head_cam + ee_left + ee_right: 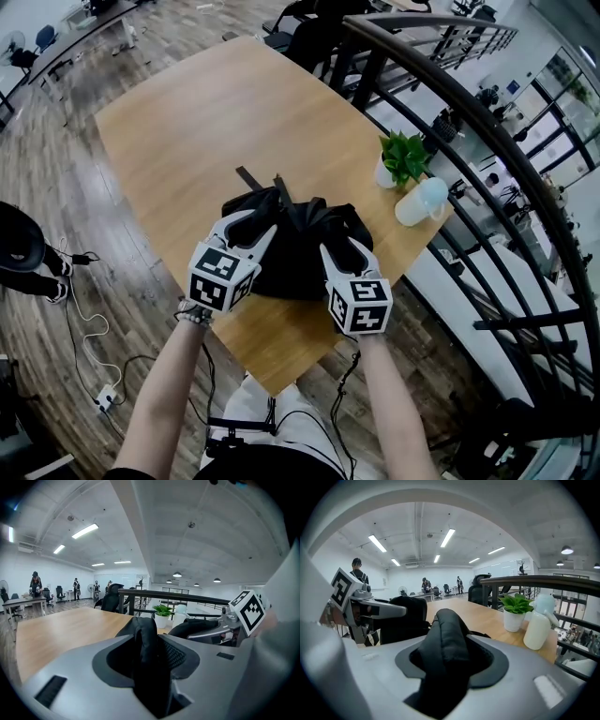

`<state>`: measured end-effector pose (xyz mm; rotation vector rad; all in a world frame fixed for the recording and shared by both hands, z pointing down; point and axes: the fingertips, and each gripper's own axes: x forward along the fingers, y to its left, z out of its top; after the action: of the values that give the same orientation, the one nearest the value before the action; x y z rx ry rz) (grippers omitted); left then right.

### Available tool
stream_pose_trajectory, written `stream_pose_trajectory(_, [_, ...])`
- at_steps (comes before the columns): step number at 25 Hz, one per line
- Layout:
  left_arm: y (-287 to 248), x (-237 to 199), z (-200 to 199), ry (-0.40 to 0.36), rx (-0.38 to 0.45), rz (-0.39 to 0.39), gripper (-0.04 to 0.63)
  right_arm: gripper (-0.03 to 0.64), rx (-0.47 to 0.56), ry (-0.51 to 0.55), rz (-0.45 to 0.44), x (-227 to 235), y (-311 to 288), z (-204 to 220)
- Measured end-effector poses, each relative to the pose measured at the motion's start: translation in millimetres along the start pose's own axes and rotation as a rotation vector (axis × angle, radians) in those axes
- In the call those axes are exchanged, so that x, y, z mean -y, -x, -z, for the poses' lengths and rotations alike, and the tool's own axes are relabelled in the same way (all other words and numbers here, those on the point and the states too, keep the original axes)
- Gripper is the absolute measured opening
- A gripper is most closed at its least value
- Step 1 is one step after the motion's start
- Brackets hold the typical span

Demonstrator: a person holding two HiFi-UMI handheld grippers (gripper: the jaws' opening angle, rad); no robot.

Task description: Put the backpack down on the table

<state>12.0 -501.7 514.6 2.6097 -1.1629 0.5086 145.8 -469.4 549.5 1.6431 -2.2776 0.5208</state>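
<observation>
Resting: backpack [295, 248] sits on the desk [206, 122], just ahead of left claw [251, 225] and right claw [345, 248], equally near.
Left claw: jaws apart, strap [144, 639] loose between them.
Right claw: jaws apart around the other strap [445, 639].
Next: likely drawing both back off the straps.
Pot [384, 176]: plant [405, 155] inside, beyond right claw.

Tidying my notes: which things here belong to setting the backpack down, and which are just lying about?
In the job: backpack, table, left gripper, right gripper, each open around a strap.
Lying about: potted plant, white bottle.
</observation>
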Motion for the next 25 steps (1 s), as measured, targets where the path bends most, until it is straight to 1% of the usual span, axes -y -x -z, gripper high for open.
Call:
stream_pose_trajectory(2, [2.6, 0.9, -2.8, 0.002, -0.007, 0.008, 0.144, 0.195, 0.008, -0.008, 0.010, 0.9, 3.1, -2.6])
stream_pose_trajectory(4, [7.4, 1.3, -6.9, -0.011, -0.003, 0.008, 0.153, 0.201, 0.020, -0.009, 0.018, 0.8, 7.2, -7.1])
stream_pose_trajectory(8, [20.3, 2.3, -13.7, -0.020, 0.004, 0.000, 0.155, 0.201, 0.049, 0.002, 0.025, -0.7, 18.2, -19.5])
stream_pose_trajectory(12, [37.3, 4.6, -23.0, -0.013, 0.031, -0.019, 0.155, 0.201, 0.096, 0.015, 0.024, -3.6, 34.8, -36.9])
stream_pose_trajectory(15, [52.5, 9.7, -31.0, -0.034, 0.050, -0.031, 0.152, 0.201, 0.130, 0.042, 0.018, -10.7, 48.6, -50.7])
stream_pose_trajectory(20, [78.6, 21.1, -37.8, -0.043, 0.072, -0.034, 0.050, 0.190, 0.172, 0.089, -0.007, -29.4, 72.1, -63.6])
stream_pose_trajectory(22, [88.1, 27.0, -41.7, -0.043, 0.083, -0.024, 0.024, 0.151, 0.189, 0.089, -0.003, -32.5, 82.8, -67.3])
stream_pose_trajectory(24, [97.3, 34.2, -45.8, -0.040, 0.100, -0.013, 0.009, 0.055, 0.214, 0.081, 0.019, -32.2, 96.3, -71.7])
stream_pose_trajectory(25, [102.8, 38.1, -47.2, -0.037, 0.109, -0.008, 0.007, 0.024, 0.226, 0.075, 0.026, -33.2, 103.6, -73.3])
